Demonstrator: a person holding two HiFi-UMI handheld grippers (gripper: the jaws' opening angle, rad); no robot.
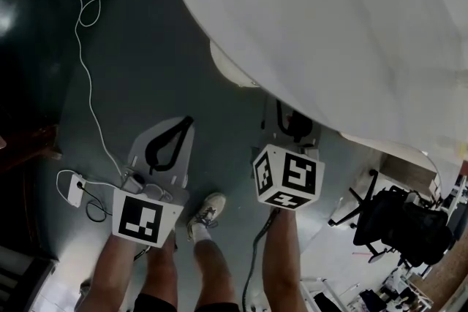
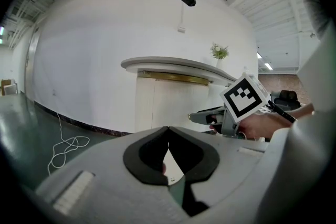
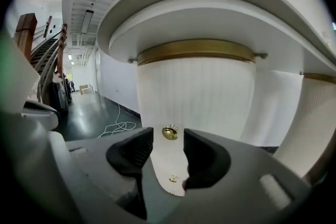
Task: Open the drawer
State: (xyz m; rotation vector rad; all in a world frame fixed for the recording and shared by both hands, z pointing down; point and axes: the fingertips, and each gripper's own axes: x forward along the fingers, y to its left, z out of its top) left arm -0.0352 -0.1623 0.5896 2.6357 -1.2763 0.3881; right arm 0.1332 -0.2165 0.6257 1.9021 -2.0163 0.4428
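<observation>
1. Lining up on the pull, nothing gripped yet. The right gripper (image 3: 168,139) has its fingers (image 3: 136,152) spread wide, and the brass knob (image 3: 169,132) shows in the gap between the tips, a little beyond them. No pad touches it.
2. The knob sits on the ribbed white drawer front (image 3: 199,97), a curved panel below the gold band (image 3: 197,50) and under the overhanging round counter top (image 1: 329,25). I can't make out any drawer seams, so I can't tell the panel's outline.
3. The front looks flush with the pedestal, with no gap or shadow line, so I judge the drawer still fully closed.
4. A second, smaller brass knob (image 3: 172,179) shows lower on the same front. I can't tell which one belongs to the target drawer, but the upper one is the one framed.
5. The left gripper (image 2: 168,131) has its jaw tips pressed together with nothing between them. It's held off to the side, well apart from the cabinet, and looks idle.
6. Done so far: rough aim only. Left: advance until the pads flank the knob, close on it, then pull straight out.
7. Risk: the knob is small and round, so an off-centre grip could slip.
</observation>
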